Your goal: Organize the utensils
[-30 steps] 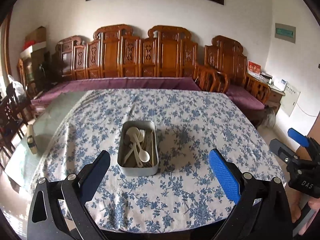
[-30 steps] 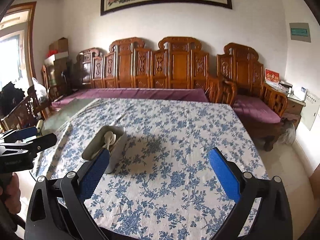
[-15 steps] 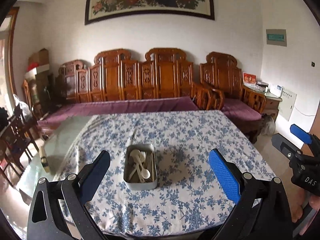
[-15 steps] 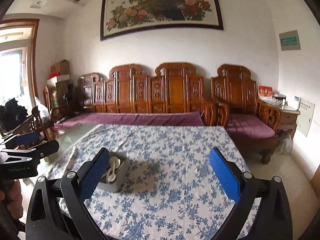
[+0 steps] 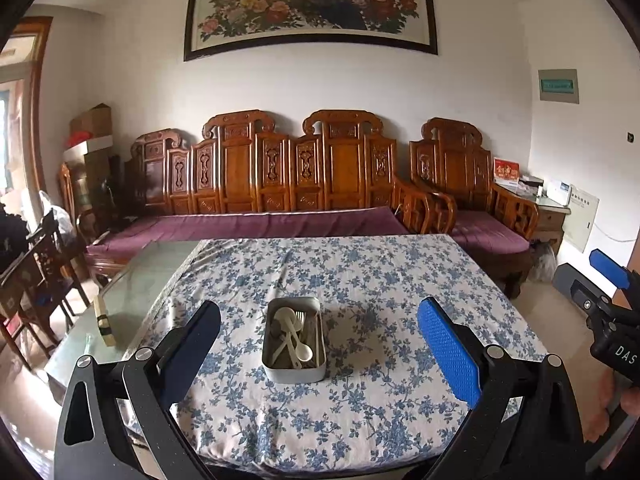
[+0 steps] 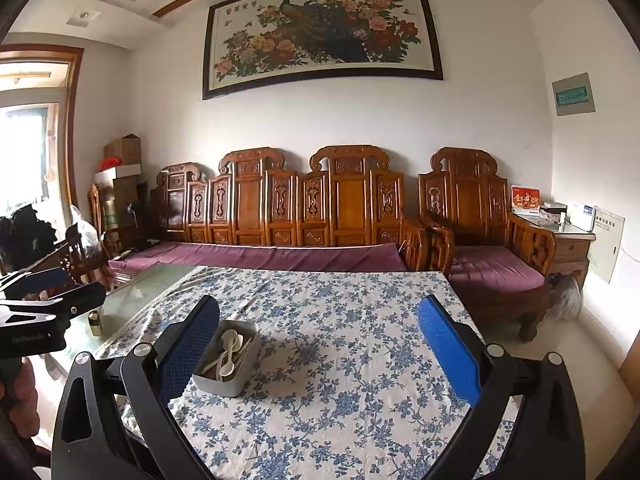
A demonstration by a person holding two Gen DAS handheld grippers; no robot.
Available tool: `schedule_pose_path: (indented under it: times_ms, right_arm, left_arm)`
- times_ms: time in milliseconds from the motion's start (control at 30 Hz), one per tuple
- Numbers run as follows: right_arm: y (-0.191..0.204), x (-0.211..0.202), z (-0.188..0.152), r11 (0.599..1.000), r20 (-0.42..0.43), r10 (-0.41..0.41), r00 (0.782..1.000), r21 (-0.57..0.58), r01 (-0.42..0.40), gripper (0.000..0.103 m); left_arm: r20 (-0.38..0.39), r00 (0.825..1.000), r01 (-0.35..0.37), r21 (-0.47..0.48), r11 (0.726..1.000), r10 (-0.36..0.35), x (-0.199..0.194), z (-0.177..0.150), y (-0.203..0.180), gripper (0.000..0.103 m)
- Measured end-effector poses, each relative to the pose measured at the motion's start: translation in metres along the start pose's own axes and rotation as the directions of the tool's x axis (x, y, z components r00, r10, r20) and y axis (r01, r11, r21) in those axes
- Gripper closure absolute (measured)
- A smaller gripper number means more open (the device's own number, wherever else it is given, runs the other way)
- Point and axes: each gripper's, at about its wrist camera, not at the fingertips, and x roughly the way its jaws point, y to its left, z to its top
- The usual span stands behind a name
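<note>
A grey metal tin (image 5: 294,374) (image 6: 224,384) stands on the blue-flowered tablecloth (image 5: 360,280) near the table's front. It holds white plastic spoons (image 5: 294,338) (image 6: 229,350), a fork and chopsticks. My left gripper (image 5: 318,344) hangs open in front of the tin, back from it, with nothing between its blue pads. My right gripper (image 6: 318,344) is open too, to the right of the tin and well clear of it. In the left wrist view the right gripper (image 5: 610,280) shows at the far right edge, held by a hand.
A bare glass strip (image 5: 136,292) of the table lies left of the cloth, with a small bottle (image 5: 103,322) on it. Behind the table runs a carved wooden sofa (image 5: 280,184) with purple cushions. Dark chairs (image 5: 36,280) stand at the left.
Both grippers have drawn back and tilted up from the table. The tin looks smaller and lower in both views, and the wall painting has come into sight. Both stay open.
</note>
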Motion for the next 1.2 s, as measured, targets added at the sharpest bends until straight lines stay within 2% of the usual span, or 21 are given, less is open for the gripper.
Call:
schedule_pose_path:
  times_ms: [1200]
  right_arm:
    - [-0.0013, 0.0068, -0.0088, 1.000, -0.026, 0.010, 1.000, 0.008, -0.009, 0.003]
  left_arm:
    - [-0.004, 1.000, 0.002, -0.002, 1.000, -0.002, 0.0020, -0.0060, -0.0078, 0.008]
